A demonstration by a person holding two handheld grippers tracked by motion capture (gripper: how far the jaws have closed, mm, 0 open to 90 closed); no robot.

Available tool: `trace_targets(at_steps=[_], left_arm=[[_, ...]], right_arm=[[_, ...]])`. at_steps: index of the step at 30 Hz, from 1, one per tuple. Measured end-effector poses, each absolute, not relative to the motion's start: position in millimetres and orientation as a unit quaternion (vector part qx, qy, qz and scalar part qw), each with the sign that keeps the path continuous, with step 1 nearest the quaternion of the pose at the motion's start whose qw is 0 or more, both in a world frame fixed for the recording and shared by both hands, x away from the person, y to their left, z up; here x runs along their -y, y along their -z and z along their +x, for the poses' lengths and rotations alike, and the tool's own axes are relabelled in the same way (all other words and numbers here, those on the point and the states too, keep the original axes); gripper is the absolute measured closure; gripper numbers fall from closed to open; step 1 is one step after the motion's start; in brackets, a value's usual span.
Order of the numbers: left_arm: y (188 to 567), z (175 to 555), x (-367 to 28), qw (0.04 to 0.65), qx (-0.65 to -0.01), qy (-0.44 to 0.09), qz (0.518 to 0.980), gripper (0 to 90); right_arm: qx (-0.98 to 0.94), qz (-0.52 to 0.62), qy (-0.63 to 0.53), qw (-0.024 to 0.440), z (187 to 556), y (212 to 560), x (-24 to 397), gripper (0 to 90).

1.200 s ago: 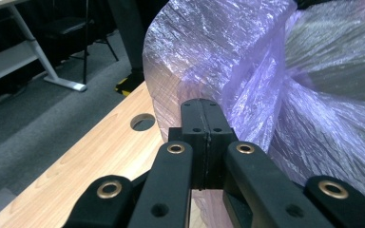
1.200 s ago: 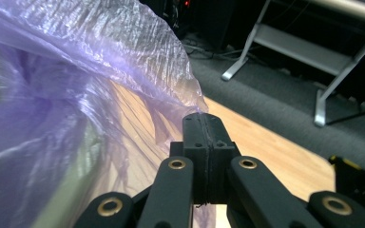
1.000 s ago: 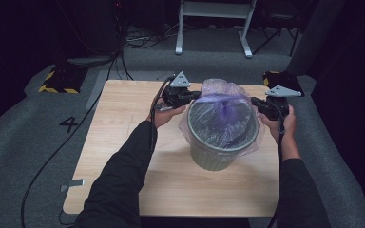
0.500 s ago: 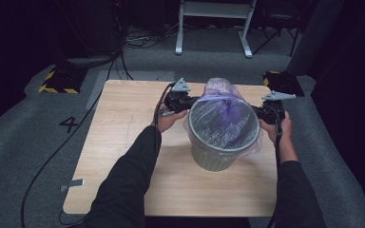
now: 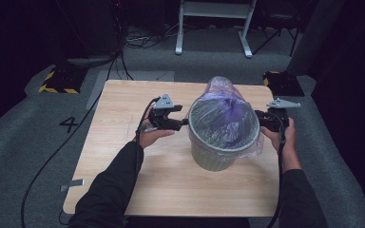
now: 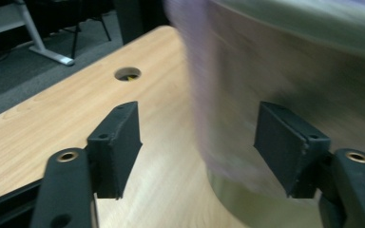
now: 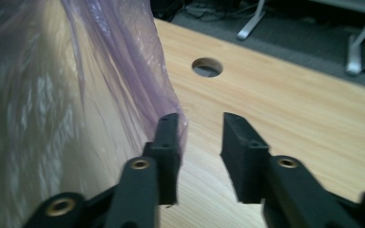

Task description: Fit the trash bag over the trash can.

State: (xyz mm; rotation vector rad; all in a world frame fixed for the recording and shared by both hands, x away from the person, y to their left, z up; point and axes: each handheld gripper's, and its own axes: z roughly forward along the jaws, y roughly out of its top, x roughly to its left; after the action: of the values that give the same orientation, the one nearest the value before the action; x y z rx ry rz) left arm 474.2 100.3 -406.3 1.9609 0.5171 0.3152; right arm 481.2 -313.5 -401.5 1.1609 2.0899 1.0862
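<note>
A pale green waste bin (image 5: 214, 156) stands on the wooden table (image 5: 123, 180), lined with a translucent purple bag (image 5: 228, 102) whose edge is folded over the rim. My left gripper (image 5: 184, 122) sits at the bin's left side. In the left gripper view its jaws have just been opening around the blurred hanging bag film (image 6: 204, 109), and the pads do not press on it. At the bin's right side, my right gripper (image 5: 258, 118) has also just been opening. There the bag's edge (image 7: 138, 80) brushes the left fingertip (image 7: 168, 135), with nothing in the gap.
Round cable holes (image 6: 127, 73) (image 7: 207, 66) pierce the tabletop beyond the bin. A black cable trails off the table's left side onto the grey floor. A yellow-and-black striped block (image 5: 59, 80) and a white stand (image 5: 214, 28) are behind the table.
Both grippers have come down from the rim along the bin's sides, the left one also sliding toward the person. Their jaws, shut before, now stand apart and the bag edge is let go.
</note>
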Motion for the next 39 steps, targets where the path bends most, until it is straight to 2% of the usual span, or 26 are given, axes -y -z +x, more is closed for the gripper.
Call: trace_targets(at_steps=[2,10,19,21,23,24,29,32,34,35,36,39], left_arm=[[406.5,462.5,-103.0,0.520,-0.202,-0.126,0.821,26.0],[406.7,431.2,-100.1,0.528,-0.169,-0.103,0.826,20.9],[409.1,407.1,-79.5,0.523,-0.130,-0.103,0.836,18.7],[409.3,404.7,-77.7,0.515,-0.132,-0.118,0.838,24.6],[408.6,405.0,-79.0,0.510,-0.128,-0.128,0.841,44.9],[408.4,405.4,-80.0,0.509,-0.127,-0.129,0.842,51.7],[408.8,408.7,-82.9,0.496,-0.119,-0.132,0.850,76.9],[409.5,408.5,-81.8,0.495,-0.113,-0.130,0.852,88.2],[410.6,408.9,-81.2,0.490,-0.115,-0.130,0.854,89.8],[411.2,409.9,-81.9,0.488,-0.114,-0.129,0.855,89.9],[412.3,410.6,-82.1,0.487,-0.114,-0.128,0.857,89.9],[416.9,412.8,-85.4,0.479,-0.114,-0.126,0.861,90.0]], right_arm=[[-0.768,0.426,-0.389,0.279,472.8,396.8,320.2,55.8],[-0.764,0.414,-0.396,0.297,442.0,385.9,351.5,35.9],[-0.782,0.352,-0.425,0.290,400.5,381.9,357.7,29.6],[-0.790,0.339,-0.418,0.294,390.4,382.5,355.4,29.2],[-0.793,0.324,-0.428,0.287,381.2,382.4,354.2,28.5],[-0.793,0.316,-0.437,0.283,376.4,382.2,353.0,27.6],[-0.807,0.265,-0.459,0.260,354.3,389.5,334.3,25.9],[-0.814,0.250,-0.451,0.267,346.9,401.5,316.1,31.4],[-0.812,0.242,-0.450,0.283,343.1,410.3,306.0,55.1],[-0.812,0.240,-0.442,0.294,342.4,414.4,301.4,60.5],[-0.814,0.243,-0.436,0.297,342.3,418.0,297.8,71.3],[-0.811,0.241,-0.443,0.296,342.9,426.1,294.8,87.2]])
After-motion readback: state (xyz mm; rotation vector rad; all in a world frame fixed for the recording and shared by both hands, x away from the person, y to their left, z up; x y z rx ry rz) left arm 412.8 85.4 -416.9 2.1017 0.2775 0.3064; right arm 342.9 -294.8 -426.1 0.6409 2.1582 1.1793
